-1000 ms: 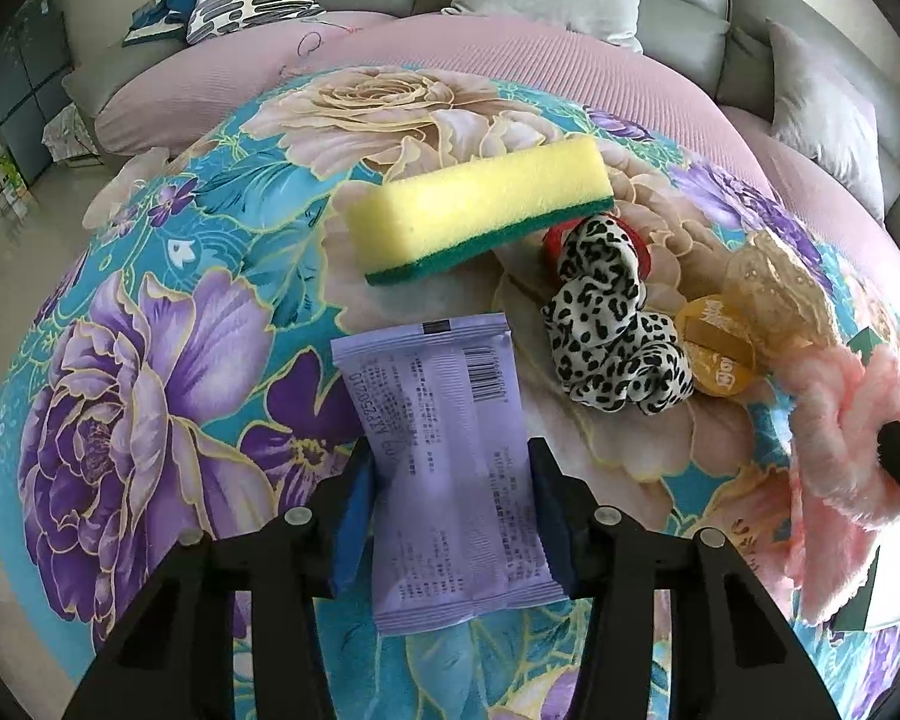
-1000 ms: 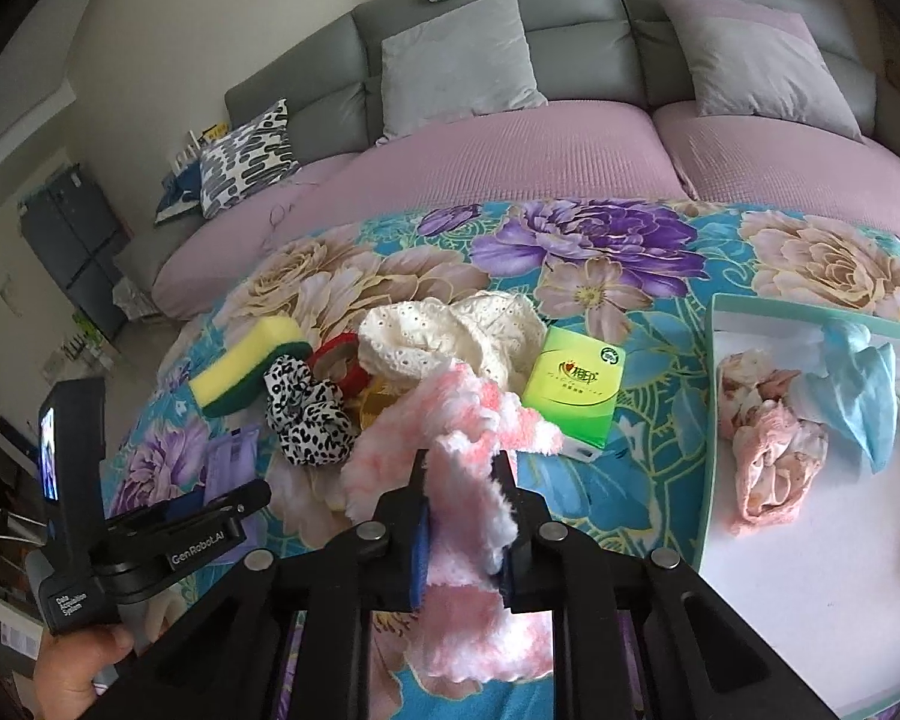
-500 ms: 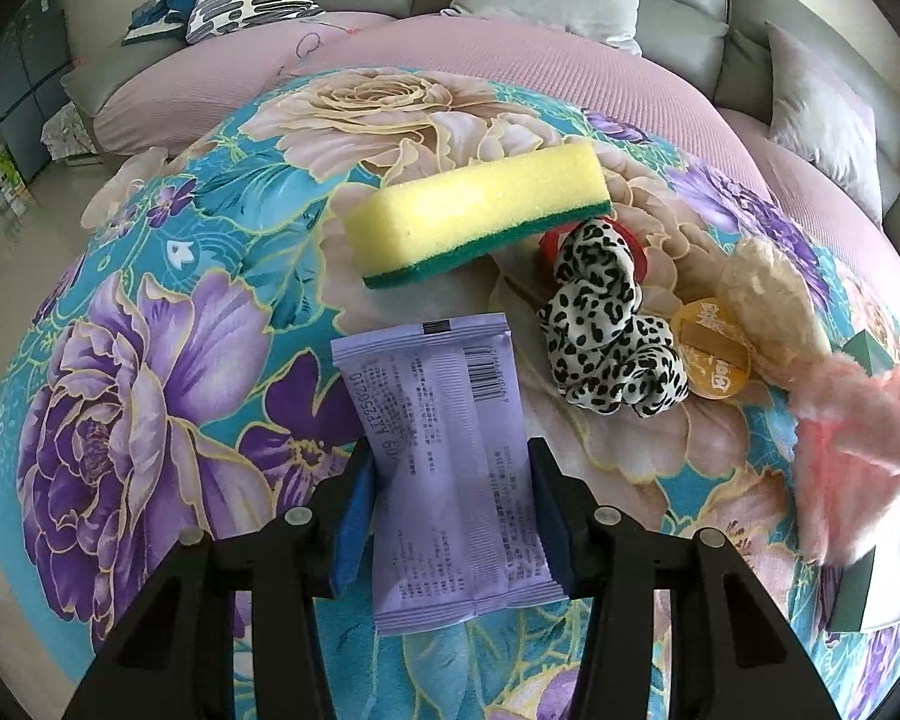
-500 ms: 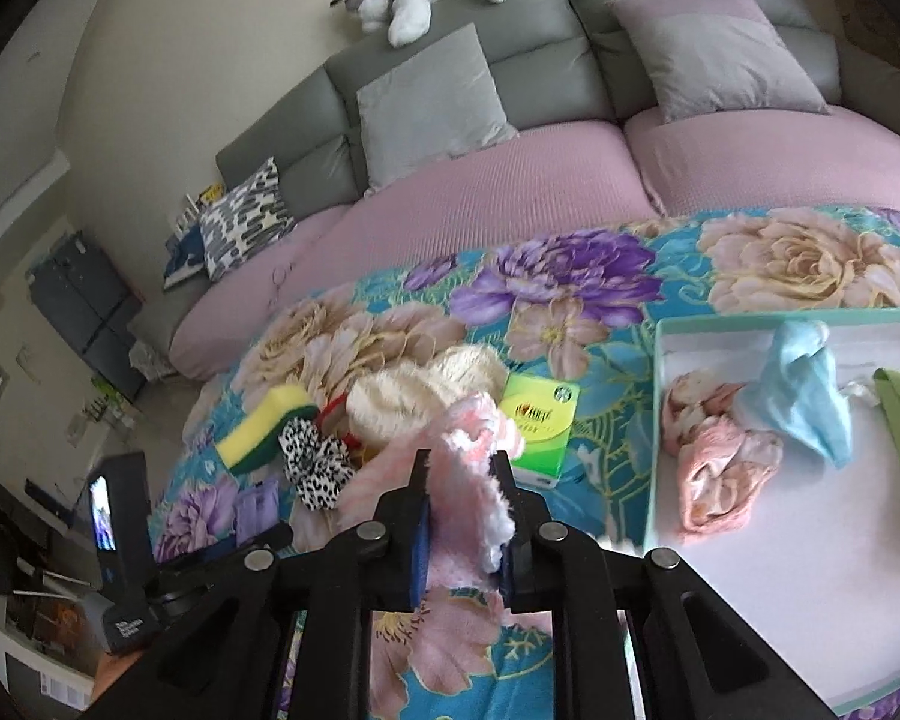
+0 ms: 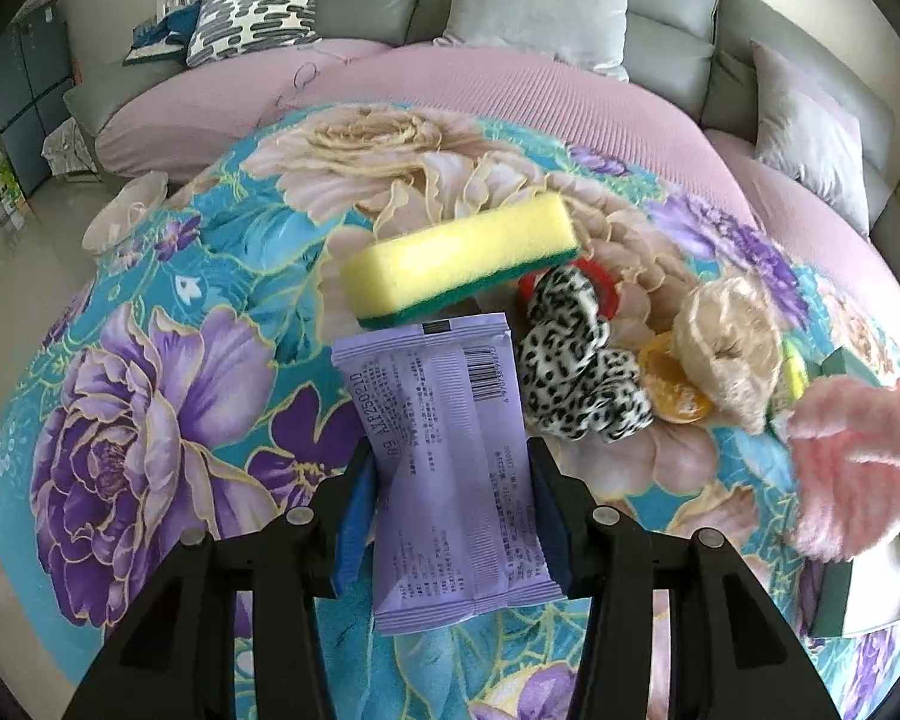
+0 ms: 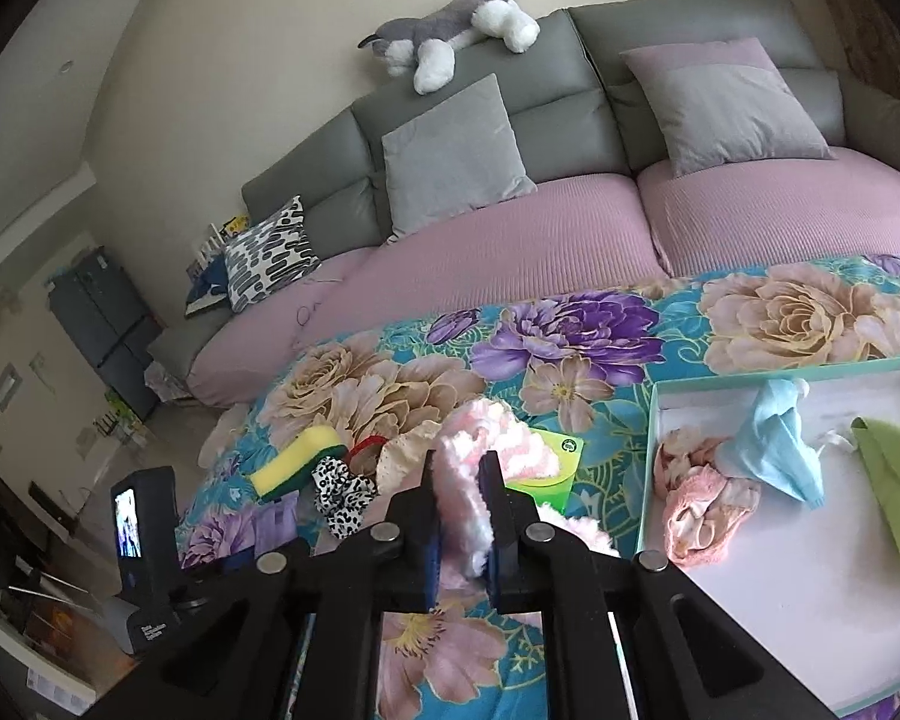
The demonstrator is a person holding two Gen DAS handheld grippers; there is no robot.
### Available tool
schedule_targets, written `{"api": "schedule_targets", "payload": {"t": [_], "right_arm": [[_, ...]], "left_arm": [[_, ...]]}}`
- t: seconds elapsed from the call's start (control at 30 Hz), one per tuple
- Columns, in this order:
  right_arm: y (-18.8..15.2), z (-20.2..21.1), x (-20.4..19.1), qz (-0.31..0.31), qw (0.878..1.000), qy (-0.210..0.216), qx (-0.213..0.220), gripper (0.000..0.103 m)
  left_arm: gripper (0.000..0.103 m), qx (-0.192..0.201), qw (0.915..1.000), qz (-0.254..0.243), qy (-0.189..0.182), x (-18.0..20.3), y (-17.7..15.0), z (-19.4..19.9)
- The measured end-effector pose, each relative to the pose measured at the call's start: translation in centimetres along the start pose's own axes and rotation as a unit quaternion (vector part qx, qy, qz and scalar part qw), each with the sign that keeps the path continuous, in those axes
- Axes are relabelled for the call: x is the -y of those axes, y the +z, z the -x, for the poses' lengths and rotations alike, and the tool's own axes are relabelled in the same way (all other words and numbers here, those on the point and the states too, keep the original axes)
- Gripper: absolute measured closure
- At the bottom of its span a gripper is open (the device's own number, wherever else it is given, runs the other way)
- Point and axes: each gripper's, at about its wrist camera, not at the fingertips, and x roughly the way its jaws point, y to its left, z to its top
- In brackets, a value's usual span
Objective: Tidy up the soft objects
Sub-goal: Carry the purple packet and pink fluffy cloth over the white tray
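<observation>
Right wrist view: a shallow white tray with a teal rim point(image 6: 654, 450) is seen lying on the floral cloth at the right. Inside it, a crumpled pink lacy cloth point(image 6: 699, 507) is lodged in the near-left corner, a light blue fabric piece point(image 6: 777, 447) is bunched just beside it, and a folded lime-green cloth point(image 6: 897, 492) is laid further right. A fluffy pink knitted cloth point(image 6: 468, 480) is pinched between the fingers of the right gripper point(image 6: 461, 525), which are closing on it; the cloth is held above the spread, left of the tray.

In the left wrist view, a flat lilac plastic packet point(image 5: 450, 456) is clamped between the fingers of the left gripper point(image 5: 453, 516), its far end reaching toward a yellow sponge block with a green scouring layer point(image 5: 459, 255). Right of the packet, a black-and-white leopard-print scrunchie point(image 5: 576, 372) is lying against a red ring point(image 5: 603, 285), with an orange round item point(image 5: 672, 393) and a cream lacy fabric bundle point(image 5: 729, 354) beyond. A green tissue pack point(image 6: 546, 474) is partly hidden behind the pink cloth in the right wrist view.

All of this is carried by a bench covered with a teal spread printed with purple and beige flowers point(image 5: 150, 396). Behind it, a grey sofa with pink seat covers point(image 6: 510, 258) is set against the wall, with grey cushions, a patterned cushion point(image 6: 267, 249), and a grey-and-white plush dog point(image 6: 450, 30) laid on its back.
</observation>
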Motion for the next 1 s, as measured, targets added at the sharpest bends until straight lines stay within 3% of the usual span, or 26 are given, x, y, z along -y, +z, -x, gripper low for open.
{"api": "schedule_targets", "payload": {"t": [0.17, 0.4, 0.6, 1.0], "right_arm": [[0.7, 2.1, 0.4, -0.008, 0.999, 0.004, 0.032, 0.093], [2.1, 7.5, 2.3, -0.026, 0.994, -0.021, 0.104, 0.093], [2.5, 12.3, 5.8, -0.054, 0.982, -0.083, 0.159, 0.093], [2.3, 18.2, 11.8, -0.101, 0.956, -0.185, 0.203, 0.092]], "left_arm": [[0.054, 0.058, 0.9982, 0.000, -0.017, 0.7, 0.8, 3.6], [0.054, 0.103, 0.9922, -0.034, -0.062, 4.4, 1.1, 6.9], [0.054, 0.107, 0.9832, -0.089, -0.117, 10.1, 0.5, 7.9], [0.054, 0.091, 0.9538, -0.203, -0.202, 22.0, -3.0, 8.4]]}}
